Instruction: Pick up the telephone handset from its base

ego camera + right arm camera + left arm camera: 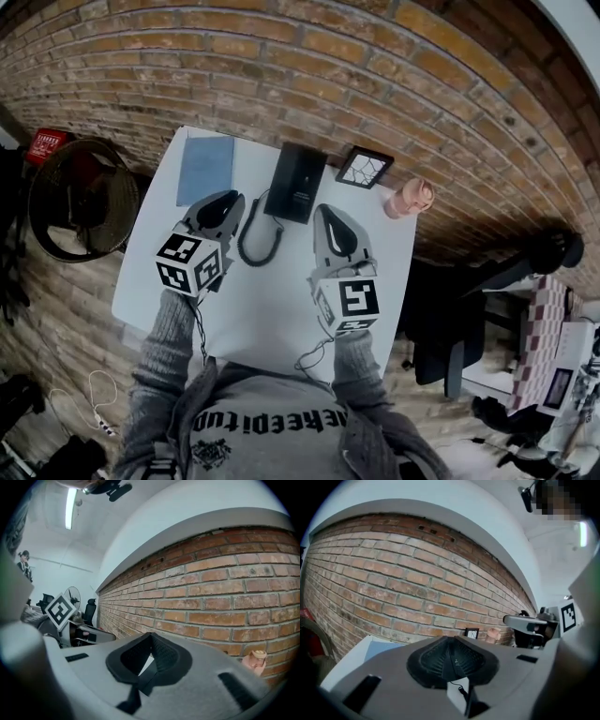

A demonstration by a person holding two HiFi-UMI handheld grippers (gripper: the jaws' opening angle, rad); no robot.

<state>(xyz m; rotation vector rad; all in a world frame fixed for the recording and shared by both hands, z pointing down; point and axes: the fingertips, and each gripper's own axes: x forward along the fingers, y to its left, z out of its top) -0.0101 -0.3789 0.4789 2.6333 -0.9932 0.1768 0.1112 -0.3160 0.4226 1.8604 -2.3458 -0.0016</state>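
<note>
A black telephone (296, 183) sits at the far middle of the white table (262, 319); its handset lies on the base. The coiled black cord (255, 239) loops toward me from its near left corner. My left gripper (232, 199) hovers left of the phone, over the cord, with its jaws shut and empty. To the right, my right gripper (322, 210) points at the phone's near right corner, also shut and empty. In both gripper views the black pads (449, 656) (151, 653) meet, and the phone is hidden behind the jaws.
A blue notebook (206, 169) lies at the table's far left. Right of the phone a small picture frame (364, 169) leans, with a tan cup-like object (410, 199) beside it. A brick wall (309, 75) backs the table. A fan (82, 199) stands left and an office chair (450, 328) right.
</note>
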